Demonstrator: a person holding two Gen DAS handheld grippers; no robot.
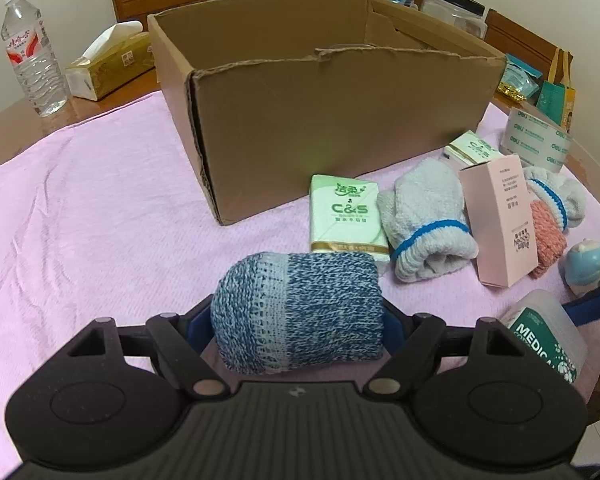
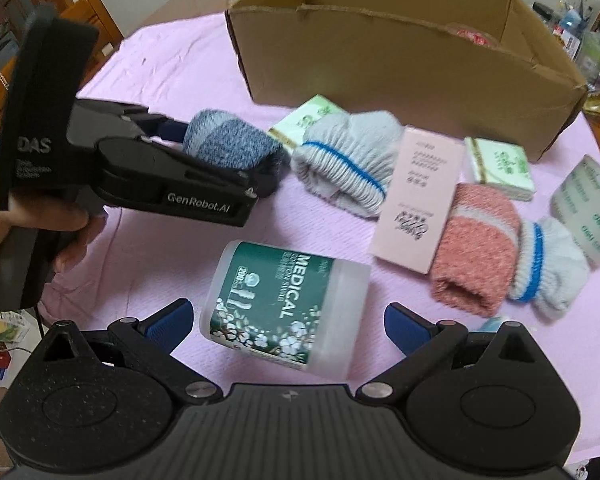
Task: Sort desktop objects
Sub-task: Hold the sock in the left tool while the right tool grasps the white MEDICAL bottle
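The left gripper [image 1: 298,320] is clamping the blue knitted sock roll [image 1: 300,312] between its 2 blue pads, squeezing it at both ends while it is sitting on the pink cloth [image 1: 100,200], just in front of the cardboard box [image 1: 324,120]. No earlier picture is given, so only the grip itself can be told — and it looks firm and centred.

The right gripper [image 2: 288,324] is hanging over the cotton-swab jar [image 2: 284,308], which is lying on its side; the jaws are standing wide, with neither pad touching the jar.

To do this step well, I judge the left hand should be lifting the sock roll straight up before carrying it over the box's near wall — dragging it would be nudging the green tissue pack [image 1: 346,216] lying just beyond. The roll is soft, so the squeeze should be holding steady. For the jar, the pads should be closing across its round body, not its ends, since it could be rolling away.
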